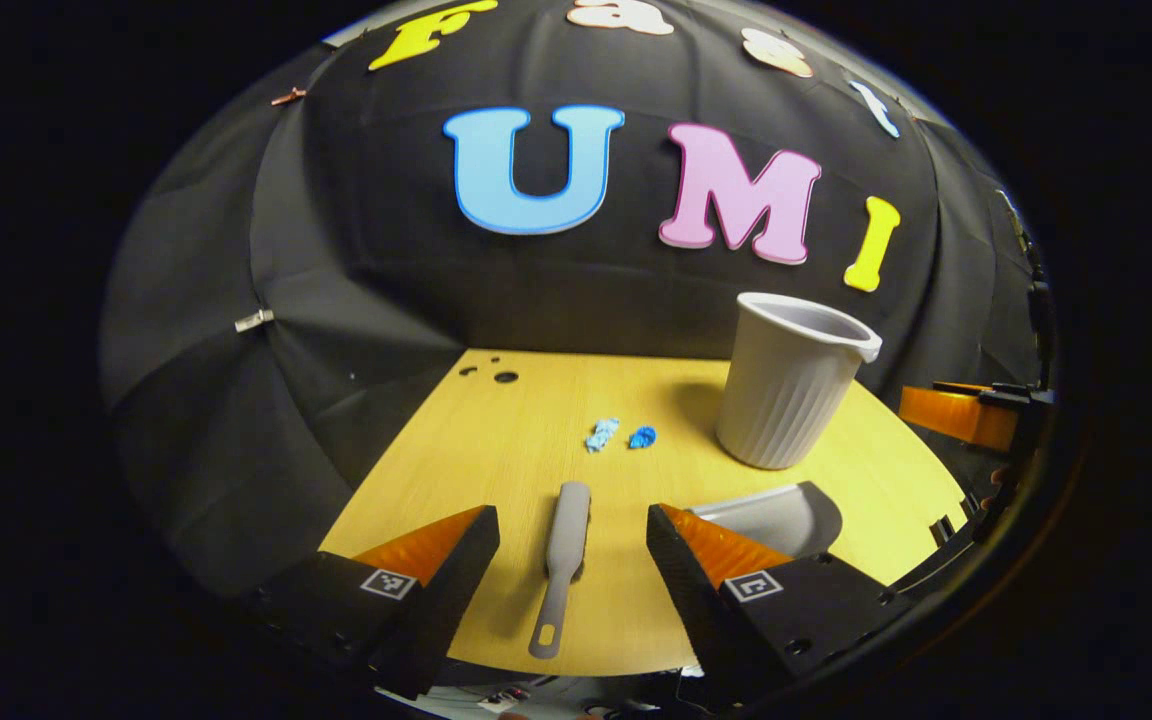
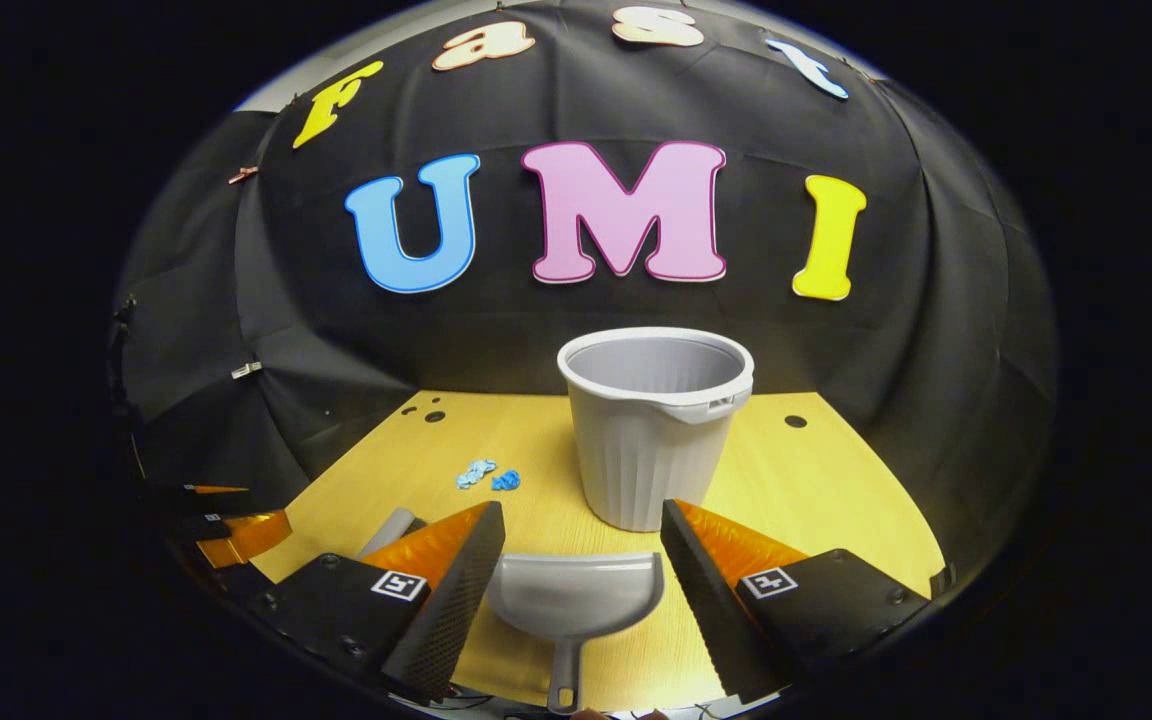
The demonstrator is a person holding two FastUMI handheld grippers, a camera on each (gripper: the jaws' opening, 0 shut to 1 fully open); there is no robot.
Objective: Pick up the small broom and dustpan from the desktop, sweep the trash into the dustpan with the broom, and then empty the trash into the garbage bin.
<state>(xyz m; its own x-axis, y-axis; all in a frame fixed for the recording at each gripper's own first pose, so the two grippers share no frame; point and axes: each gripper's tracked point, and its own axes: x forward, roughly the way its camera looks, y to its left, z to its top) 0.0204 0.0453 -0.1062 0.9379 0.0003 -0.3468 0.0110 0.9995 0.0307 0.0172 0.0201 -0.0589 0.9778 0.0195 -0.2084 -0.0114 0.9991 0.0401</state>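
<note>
**Both tools lined up, neither one held**

My left hand-held gripper (image 1: 573,545) hangs with jaws apart over the small grey plastic broom (image 1: 564,560), which lies flat on the yellow wood-grain worktop (image 1: 496,440), handle toward me. My right hand-held gripper (image 2: 581,550) is likewise spread around the grey plastic dustpan (image 2: 576,598). Both look light and stiff, probably slick; I'd pinch each by its slim handle. The two crumpled blue paper scraps (image 1: 619,435) sit beyond the broom, featherweight and likely to scatter. The ribbed grey plastic garbage bin (image 2: 654,425) stands just past the dustpan, crowding my right side; the left has open room.
</note>
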